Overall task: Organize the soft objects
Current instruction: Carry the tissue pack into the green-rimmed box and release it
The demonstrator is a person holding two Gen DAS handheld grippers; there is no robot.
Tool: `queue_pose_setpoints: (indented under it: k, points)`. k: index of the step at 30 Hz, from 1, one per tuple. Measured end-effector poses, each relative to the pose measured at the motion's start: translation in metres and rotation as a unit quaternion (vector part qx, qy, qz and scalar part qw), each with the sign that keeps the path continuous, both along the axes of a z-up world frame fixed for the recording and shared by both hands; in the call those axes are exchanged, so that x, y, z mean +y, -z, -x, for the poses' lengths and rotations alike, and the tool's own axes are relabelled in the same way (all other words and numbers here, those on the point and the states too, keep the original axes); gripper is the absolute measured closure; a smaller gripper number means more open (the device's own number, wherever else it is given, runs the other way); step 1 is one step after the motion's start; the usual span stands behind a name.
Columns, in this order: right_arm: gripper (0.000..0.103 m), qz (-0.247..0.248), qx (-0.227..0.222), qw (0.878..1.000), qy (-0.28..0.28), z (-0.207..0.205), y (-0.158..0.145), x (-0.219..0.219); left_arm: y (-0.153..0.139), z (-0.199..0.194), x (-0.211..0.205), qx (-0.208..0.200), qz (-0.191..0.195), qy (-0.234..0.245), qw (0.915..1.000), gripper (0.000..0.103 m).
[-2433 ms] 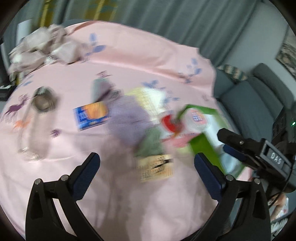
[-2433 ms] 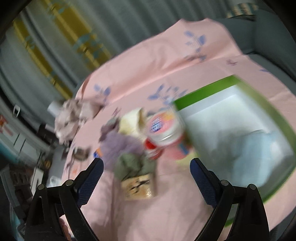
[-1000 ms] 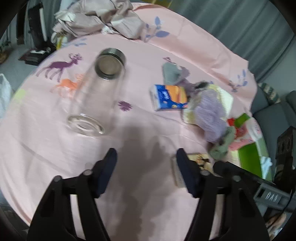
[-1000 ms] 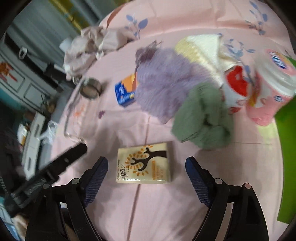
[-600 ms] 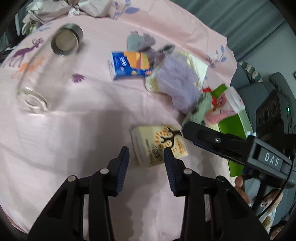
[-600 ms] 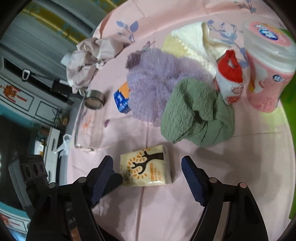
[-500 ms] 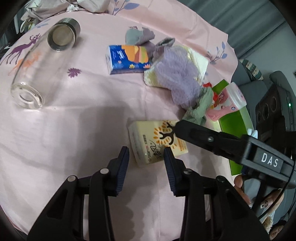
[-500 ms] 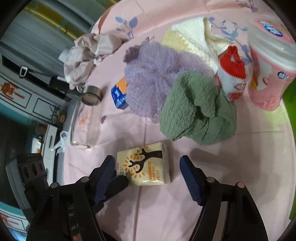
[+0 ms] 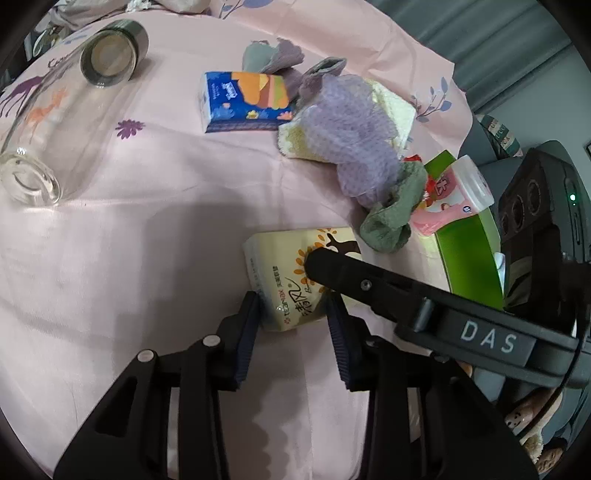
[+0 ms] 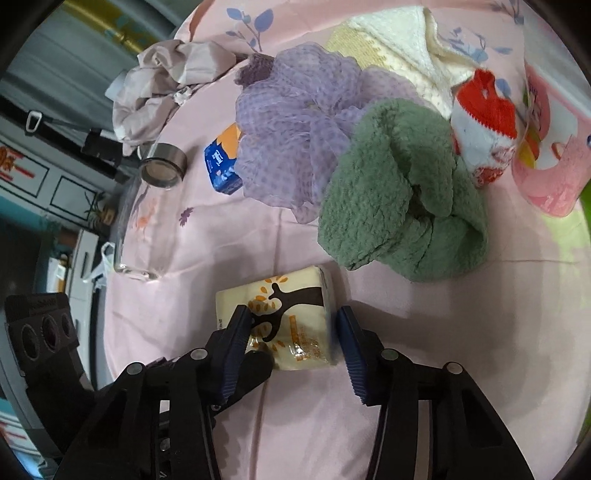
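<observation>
Left fingers (image 9: 246, 334) clamp tissue pack (image 9: 280, 264); right fingers (image 10: 351, 350) closing around it; pink tablecloth (image 9: 147, 240), grey curtain (image 9: 498, 33).

"DAS" in pale capitals on the black body of the right gripper (image 9: 496, 338), crossing just ahead of the left fingers. Small orange print with large Chinese characters on the cream tissue pack (image 9: 291, 280) between those fingers, too skewed to read. Lettering on the blue tissue pack (image 9: 245, 99) and pink tub (image 9: 450, 195) farther ahead illegible.
</observation>
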State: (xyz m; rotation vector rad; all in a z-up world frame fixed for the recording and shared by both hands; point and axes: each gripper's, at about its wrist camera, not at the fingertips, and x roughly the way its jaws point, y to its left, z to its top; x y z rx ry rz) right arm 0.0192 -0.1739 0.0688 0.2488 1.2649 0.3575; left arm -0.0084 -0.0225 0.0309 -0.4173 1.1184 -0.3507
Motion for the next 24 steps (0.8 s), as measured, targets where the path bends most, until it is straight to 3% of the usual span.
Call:
queue_pose_setpoints:
  k: [3,10,19,24]
  points:
    - [0.054,0.014,-0.021,1.000,-0.003,0.003,-0.011,0.001,-0.010,0.003,-0.003,-0.026,0.003,0.005,0.9996,0.068]
    - [0.054,0.032,-0.121,0.992,0.007,0.023,-0.068,-0.009,-0.060,0.017,-0.022,-0.124,0.009,0.023,0.9919,0.068]
    - [0.054,0.036,-0.239,0.967,0.086,0.054,-0.138,-0.070,-0.117,0.020,-0.097,-0.230,0.002,0.105,0.9676,0.069]
    - [0.054,0.031,-0.265,0.952,0.150,0.060,-0.153,-0.124,-0.126,0.007,-0.154,-0.247,0.001,0.153,0.9569,0.069]
